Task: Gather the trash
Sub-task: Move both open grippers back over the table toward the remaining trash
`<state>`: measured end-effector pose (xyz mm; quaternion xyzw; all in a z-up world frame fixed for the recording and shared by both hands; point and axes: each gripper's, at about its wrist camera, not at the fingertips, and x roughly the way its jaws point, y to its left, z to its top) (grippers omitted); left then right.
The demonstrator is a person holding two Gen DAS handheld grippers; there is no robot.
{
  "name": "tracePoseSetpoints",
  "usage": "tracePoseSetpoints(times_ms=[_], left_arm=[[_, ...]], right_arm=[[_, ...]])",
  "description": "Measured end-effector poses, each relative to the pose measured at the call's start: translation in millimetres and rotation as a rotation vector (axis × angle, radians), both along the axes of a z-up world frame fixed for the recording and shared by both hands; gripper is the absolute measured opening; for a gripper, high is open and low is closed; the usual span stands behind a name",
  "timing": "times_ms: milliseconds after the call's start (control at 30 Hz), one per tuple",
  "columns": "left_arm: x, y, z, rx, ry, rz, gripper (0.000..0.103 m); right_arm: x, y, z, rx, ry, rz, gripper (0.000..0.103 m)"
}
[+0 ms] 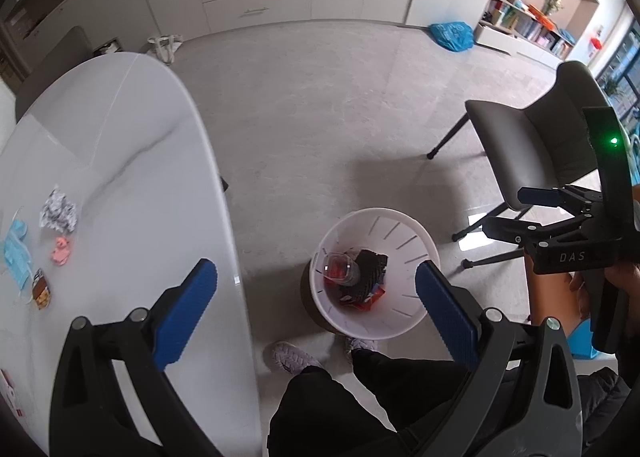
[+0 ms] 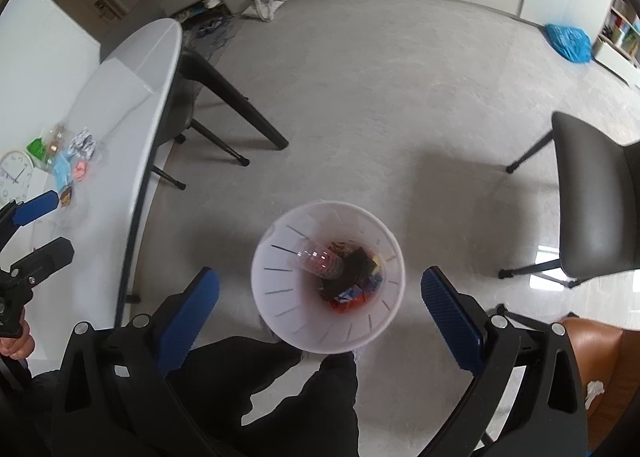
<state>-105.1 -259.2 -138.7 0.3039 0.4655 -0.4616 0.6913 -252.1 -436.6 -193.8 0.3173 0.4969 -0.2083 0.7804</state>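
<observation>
At lower centre, we find the bin [image 2: 328,277] partly filled; both the left gripper [image 1: 316,309] and right gripper [image 2: 320,309] are released and empty. Table [image 1: 120,137] scraps at left, including a mask [image 1: 16,253], remain uncollected.

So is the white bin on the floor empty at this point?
No. The white bin already holds a clear plastic cup, something dark and red and blue wrappers at the bottom.
</observation>
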Motion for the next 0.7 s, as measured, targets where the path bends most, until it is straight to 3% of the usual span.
tracePoseSetpoints(times_ms=[267,700], left_arm=[[44.4,47.5,14.6,-0.030,-0.020,0.167,0.095],[145.1,187.6,17.2,-0.032,-0.055,0.564,0.095]], right_arm=[[71.1,32.0,29.4,-0.052,-0.046,0.161,0.100],[214.4,119.2,53.9,-0.079,-0.105,0.489,0.100]])
